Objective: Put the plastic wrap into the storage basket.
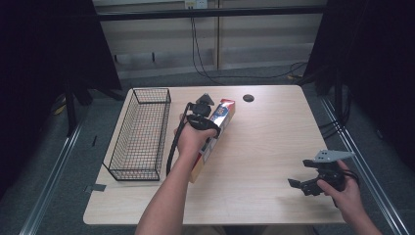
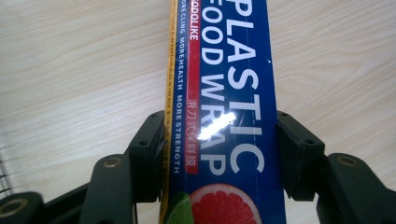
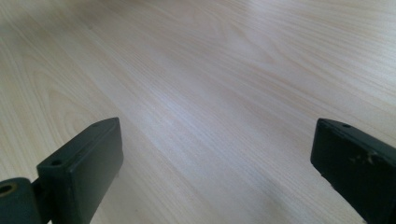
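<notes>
From the high view, my left gripper [image 1: 208, 117] has its jaws clamped across the long blue cardboard box of plastic food wrap [image 1: 224, 113], which lies on the pale wooden desk [image 1: 264, 147] just to the right of the black wire basket [image 1: 139, 132], running roughly alongside it. My right gripper [image 1: 306, 185] waits well to the right of the basket, near the desk's front edge, jaws spread and holding nothing. As I judge it, the step in hand is lifting the box to carry it over into the basket. To do that well I should keep the box level, raise it above the basket's rim before swinging across, and line its length up with the basket's long side. My hand and forearm cover the box's middle and near end here, so I cannot tell whether it has left the desk.

In the left gripper view, my jaws press on both long edges of the box [image 2: 224, 116], with the white lettering running away from me. The box's far end is cut off at the top, and a glare streak blots some print.

In the right gripper view, my jaws stand wide apart over bare wood [image 3: 210, 93], nothing between them.
</notes>
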The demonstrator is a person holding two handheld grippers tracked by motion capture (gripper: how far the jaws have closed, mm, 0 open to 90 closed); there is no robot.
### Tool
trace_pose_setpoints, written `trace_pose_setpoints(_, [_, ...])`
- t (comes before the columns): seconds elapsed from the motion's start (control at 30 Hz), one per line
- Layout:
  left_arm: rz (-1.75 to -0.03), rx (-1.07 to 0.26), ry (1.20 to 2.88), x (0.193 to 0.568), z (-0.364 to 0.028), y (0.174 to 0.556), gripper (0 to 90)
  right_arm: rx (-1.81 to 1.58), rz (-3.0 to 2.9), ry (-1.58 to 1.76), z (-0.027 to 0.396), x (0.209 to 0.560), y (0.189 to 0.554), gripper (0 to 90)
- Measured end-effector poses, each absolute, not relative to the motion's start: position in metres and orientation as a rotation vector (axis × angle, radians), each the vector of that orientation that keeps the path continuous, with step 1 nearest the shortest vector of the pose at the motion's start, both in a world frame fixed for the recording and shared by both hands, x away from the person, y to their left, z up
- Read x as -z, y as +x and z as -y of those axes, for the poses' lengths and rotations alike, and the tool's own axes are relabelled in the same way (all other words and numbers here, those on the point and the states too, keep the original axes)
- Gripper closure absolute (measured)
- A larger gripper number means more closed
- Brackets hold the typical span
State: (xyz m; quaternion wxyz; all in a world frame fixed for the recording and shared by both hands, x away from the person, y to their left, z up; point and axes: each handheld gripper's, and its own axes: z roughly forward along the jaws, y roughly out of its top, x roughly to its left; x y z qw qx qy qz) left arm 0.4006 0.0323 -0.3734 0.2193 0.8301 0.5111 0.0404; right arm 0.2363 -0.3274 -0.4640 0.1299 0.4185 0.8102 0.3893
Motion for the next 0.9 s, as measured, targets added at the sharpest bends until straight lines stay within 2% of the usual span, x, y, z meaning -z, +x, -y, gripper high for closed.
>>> trace_pose_setpoints(0.9, [-1.493,-0.149,2.235,0.346,-0.069,0.404,43.4,-1.13,-2.375,1.198,0.326,0.465,0.237,2.5])
